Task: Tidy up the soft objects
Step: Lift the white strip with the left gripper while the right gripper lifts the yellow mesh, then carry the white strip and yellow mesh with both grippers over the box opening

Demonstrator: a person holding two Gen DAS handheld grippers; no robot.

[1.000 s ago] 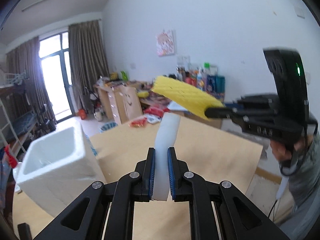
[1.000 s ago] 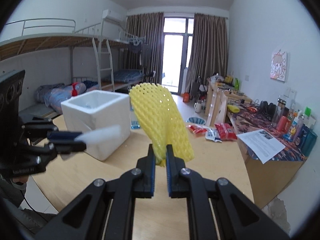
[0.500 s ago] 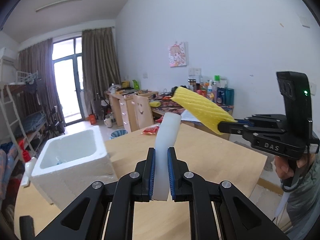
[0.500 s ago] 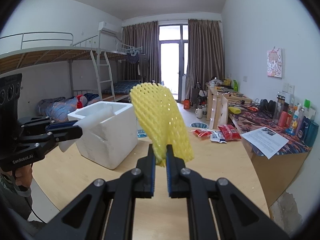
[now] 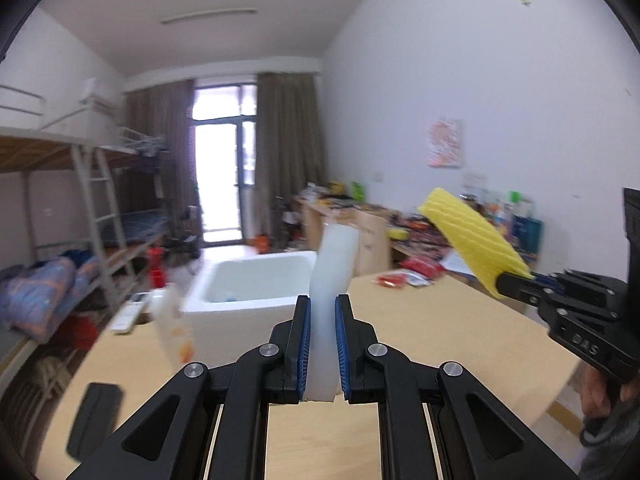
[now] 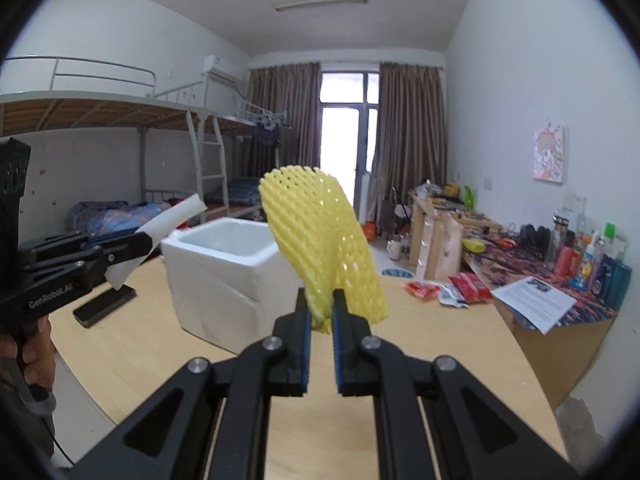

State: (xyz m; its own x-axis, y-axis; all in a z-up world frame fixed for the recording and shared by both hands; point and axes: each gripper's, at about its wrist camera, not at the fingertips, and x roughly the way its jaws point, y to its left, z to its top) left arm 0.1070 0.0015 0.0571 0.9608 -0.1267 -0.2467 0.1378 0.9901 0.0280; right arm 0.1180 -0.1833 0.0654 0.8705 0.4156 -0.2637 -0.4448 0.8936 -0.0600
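Observation:
My left gripper [image 5: 321,312] is shut on a white foam sheet [image 5: 334,264] that stands up between its pads, held above the wooden table [image 5: 432,328]. It also shows in the right wrist view [image 6: 140,240] at the left, with the white sheet [image 6: 172,220] sticking up. My right gripper [image 6: 320,300] is shut on a yellow foam net [image 6: 320,240], also seen from the left wrist view [image 5: 468,244] at the right. A white foam box [image 5: 256,284] [image 6: 216,276] stands open on the table ahead of both grippers.
A black flat object [image 6: 106,306] [image 5: 94,420] lies on the table near the left gripper. Red snack packets [image 6: 448,286] and a paper sheet [image 6: 532,298] lie at the far right. A blurred white bottle [image 5: 172,328] stands left of the box. Bunk beds [image 6: 120,128] line the left wall.
The left wrist view has swung left, so the foam box now sits straight ahead of it. Both grippers have risen a little and keep their hold.

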